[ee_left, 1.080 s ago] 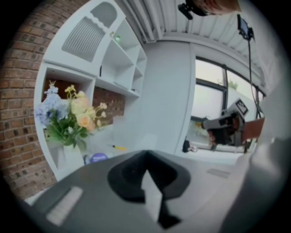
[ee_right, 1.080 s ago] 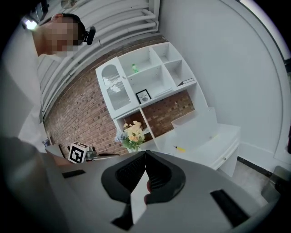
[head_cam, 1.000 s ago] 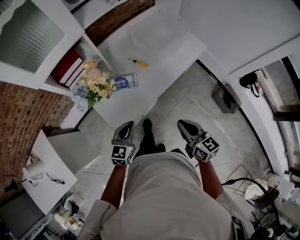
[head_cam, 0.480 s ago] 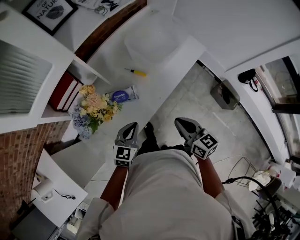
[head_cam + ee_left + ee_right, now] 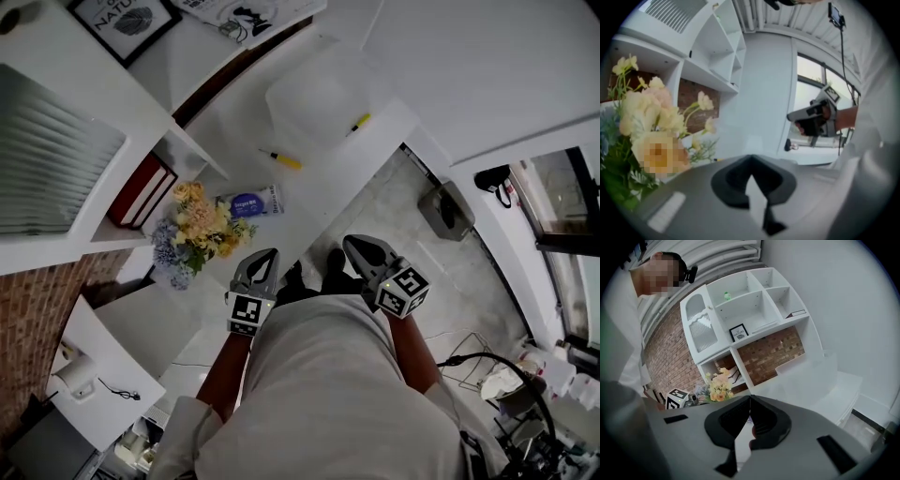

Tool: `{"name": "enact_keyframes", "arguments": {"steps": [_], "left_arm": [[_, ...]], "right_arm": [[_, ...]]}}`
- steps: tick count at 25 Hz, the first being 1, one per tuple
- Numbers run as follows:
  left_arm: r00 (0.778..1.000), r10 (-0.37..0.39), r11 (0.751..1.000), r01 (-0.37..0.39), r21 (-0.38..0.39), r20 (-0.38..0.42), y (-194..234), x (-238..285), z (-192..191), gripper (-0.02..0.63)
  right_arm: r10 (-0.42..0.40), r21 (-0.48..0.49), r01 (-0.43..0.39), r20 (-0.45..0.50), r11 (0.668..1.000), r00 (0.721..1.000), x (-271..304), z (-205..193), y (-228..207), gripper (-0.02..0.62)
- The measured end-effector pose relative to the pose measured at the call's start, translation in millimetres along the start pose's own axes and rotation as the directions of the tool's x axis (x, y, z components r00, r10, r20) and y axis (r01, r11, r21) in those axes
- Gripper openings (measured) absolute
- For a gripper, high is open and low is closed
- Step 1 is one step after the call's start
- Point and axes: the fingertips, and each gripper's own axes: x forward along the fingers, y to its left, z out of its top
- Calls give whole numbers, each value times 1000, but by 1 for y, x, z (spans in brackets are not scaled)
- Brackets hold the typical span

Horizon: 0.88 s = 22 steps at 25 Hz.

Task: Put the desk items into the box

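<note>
White desk (image 5: pixel 314 192), translucent box (image 5: pixel 314 94), screwdriver (image 5: pixel 281 159) beside it

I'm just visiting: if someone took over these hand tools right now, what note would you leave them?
Left tool: shut, empty. Right tool: shut, empty.
Clear box sits on the desk. A yellow pen-shaped item and a blue-labelled tube lie between it and the flowers. A second yellow item is at the box's edge, in or out unclear.
Done: nothing clearly packed.
Left: pick up each item and drop it in the box.
</note>
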Motion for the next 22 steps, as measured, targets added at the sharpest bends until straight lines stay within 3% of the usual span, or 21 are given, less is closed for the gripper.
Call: {"name": "enact_keyframes", "arguments": {"steps": [7, 12, 17, 22], "left_arm": [[995, 95, 993, -95, -69, -10, 7, 12, 1, 3], [978, 207, 964, -207, -165, -17, 16, 32, 1, 2], [943, 327, 907, -333, -257, -70, 24, 56, -14, 3], [892, 429, 801, -448, -398, -143, 41, 73, -37, 5]], "right_arm": [[123, -39, -125, -54, 991, 991, 29, 18, -15, 0], [242, -53, -250, -122, 967, 963, 49, 30, -35, 2], [335, -71, -352, -180, 933, 925, 61, 46, -61, 2], [398, -71, -424, -236, 903, 887, 66, 51, -77, 2]]}}
